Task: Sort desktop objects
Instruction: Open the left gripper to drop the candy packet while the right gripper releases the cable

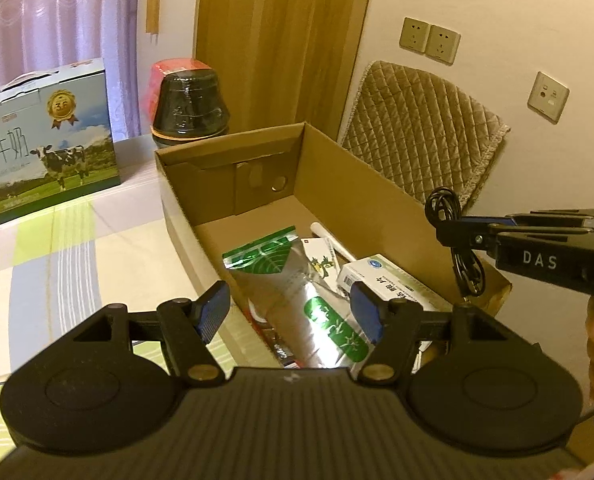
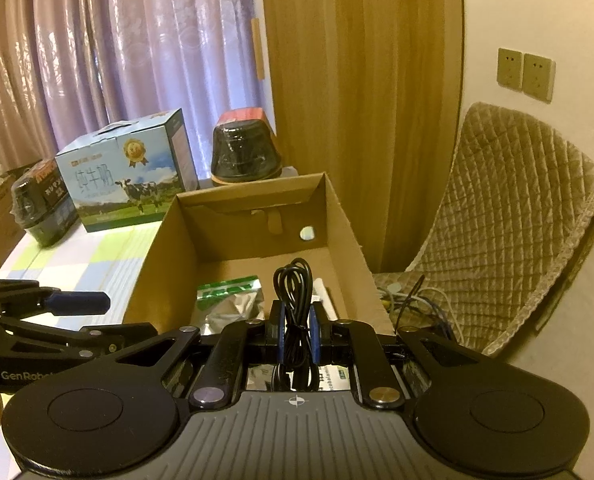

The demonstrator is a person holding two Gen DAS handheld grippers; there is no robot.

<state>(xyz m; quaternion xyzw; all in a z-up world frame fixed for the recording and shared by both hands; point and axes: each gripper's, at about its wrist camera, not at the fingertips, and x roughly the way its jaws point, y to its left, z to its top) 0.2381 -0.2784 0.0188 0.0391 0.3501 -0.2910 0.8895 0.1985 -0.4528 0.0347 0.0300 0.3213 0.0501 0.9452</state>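
Pale checked cloth covers the table (image 1: 69, 264), and behind it hang lilac curtains (image 2: 117, 52) beside a wooden door (image 2: 357, 100). On the cloth stands an open cardboard box (image 1: 377, 196), its near end reaching toward both cameras. Inside it lie a silver and green foil pouch (image 1: 297, 280), a white medicine carton (image 1: 389, 280) touching the pouch's right side, and a white stick-like item (image 1: 333, 240) (too small to identify) along the right wall.

The right gripper (image 2: 295, 328) is clamped narrowly on a coiled black cable (image 2: 293, 280), which stands up in a loop between the blue pads and hangs above the box's near right part; in the left wrist view the cable's lower end dangles over the box's right wall. The left gripper (image 1: 291, 308) is spread wide with nothing between its fingers, hovering over the near end of the box, above the pouch.

A milk carton with a cow picture (image 1: 45, 144) and a dark wrapped jar (image 1: 191, 108) stand on the table beyond the box. A quilted chair (image 2: 509, 220) sits to the right.
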